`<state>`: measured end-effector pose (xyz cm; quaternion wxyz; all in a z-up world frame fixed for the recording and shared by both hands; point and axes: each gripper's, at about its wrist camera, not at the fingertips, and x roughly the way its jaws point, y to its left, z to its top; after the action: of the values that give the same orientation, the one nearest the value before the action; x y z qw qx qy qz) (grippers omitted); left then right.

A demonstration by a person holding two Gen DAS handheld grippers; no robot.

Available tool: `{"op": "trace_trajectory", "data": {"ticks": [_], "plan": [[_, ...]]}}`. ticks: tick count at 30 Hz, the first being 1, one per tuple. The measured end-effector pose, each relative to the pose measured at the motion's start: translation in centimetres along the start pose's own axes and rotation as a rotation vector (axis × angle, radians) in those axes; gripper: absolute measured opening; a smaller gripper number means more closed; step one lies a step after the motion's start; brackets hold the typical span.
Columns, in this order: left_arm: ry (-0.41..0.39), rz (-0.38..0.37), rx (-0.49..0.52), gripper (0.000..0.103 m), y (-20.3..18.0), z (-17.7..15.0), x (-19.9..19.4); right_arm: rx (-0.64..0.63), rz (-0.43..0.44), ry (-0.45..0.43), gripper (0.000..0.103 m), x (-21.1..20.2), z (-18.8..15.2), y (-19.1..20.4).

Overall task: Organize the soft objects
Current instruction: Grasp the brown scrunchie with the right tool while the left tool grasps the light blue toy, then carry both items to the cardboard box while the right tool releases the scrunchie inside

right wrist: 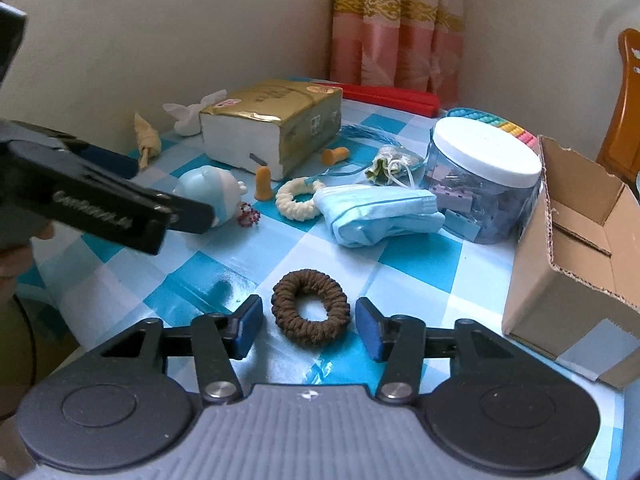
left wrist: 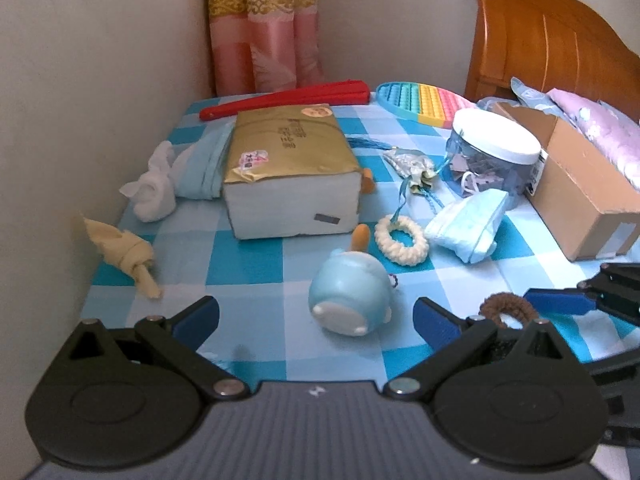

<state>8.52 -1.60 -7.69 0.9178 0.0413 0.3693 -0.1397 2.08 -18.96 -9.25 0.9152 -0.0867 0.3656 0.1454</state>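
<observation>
A brown hair scrunchie (right wrist: 310, 306) lies on the blue checked tablecloth between the open fingers of my right gripper (right wrist: 309, 327), not pinched; it also shows in the left wrist view (left wrist: 509, 309). My left gripper (left wrist: 317, 318) is open around a light blue plush toy (left wrist: 348, 294), which lies on its side, untouched. A white scrunchie (left wrist: 401, 240), folded blue face masks (left wrist: 468, 222), a knotted cream cloth (left wrist: 126, 254) and a white cloth (left wrist: 154, 186) lie around. An open cardboard box (right wrist: 576, 264) stands at the right.
A gold-wrapped tissue pack (left wrist: 288, 172) sits mid-table. A clear jar with a white lid (left wrist: 494, 156), a red folded fan (left wrist: 288, 98), a rainbow pop toy (left wrist: 424, 100), orange earplugs (right wrist: 264, 184) and a small pouch (right wrist: 390, 162) lie behind. Walls close the left and back.
</observation>
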Motion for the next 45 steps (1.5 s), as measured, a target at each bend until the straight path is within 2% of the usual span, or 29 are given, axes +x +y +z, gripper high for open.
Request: {"op": "trace_trajectory", "data": {"ticks": [3,7,9,11,14,19,22,25,30,36,45], "plan": [[-0.004,-0.024,-0.004,0.097,0.0,0.4,0.7,0.006,0.006,0.0,0.061,0.1,0.1,-0.3],[-0.012,-0.041,0.016,0.076,-0.6,0.9,1.4,0.004,0.009,-0.004,0.061,0.1,0.0,-0.3],[-0.005,-0.064,0.011,0.07,-0.7,1.1,1.7,0.003,0.009,-0.005,0.061,0.1,0.0,-0.3],[0.001,-0.08,0.008,0.058,-0.8,1.1,2.0,0.001,0.007,-0.005,0.061,0.2,0.1,-0.3],[0.01,-0.077,0.019,0.045,-1.0,1.0,2.4,-0.008,0.003,-0.005,0.061,0.2,0.2,-0.1],[0.025,-0.079,0.023,0.045,-0.9,1.0,2.2,-0.022,-0.006,0.009,0.059,0.3,0.6,0.3],[0.033,-0.067,0.032,0.044,-0.9,1.0,2.0,-0.007,-0.004,0.031,0.044,0.4,1.0,0.2],[0.038,-0.073,0.036,0.044,-0.9,1.1,1.4,-0.006,-0.017,0.044,0.041,0.3,1.2,0.2],[0.048,-0.084,0.071,0.044,-1.5,1.0,-0.1,-0.005,-0.027,0.032,0.041,-1.1,1.3,0.1],[0.056,-0.103,0.097,0.044,-2.7,1.2,-2.3,0.0,-0.048,-0.027,0.041,-4.4,1.5,-1.0],[0.052,-0.122,0.143,0.044,-5.3,1.9,-4.4,-0.035,-0.137,-0.099,0.041,-8.6,2.3,-5.4]]}}
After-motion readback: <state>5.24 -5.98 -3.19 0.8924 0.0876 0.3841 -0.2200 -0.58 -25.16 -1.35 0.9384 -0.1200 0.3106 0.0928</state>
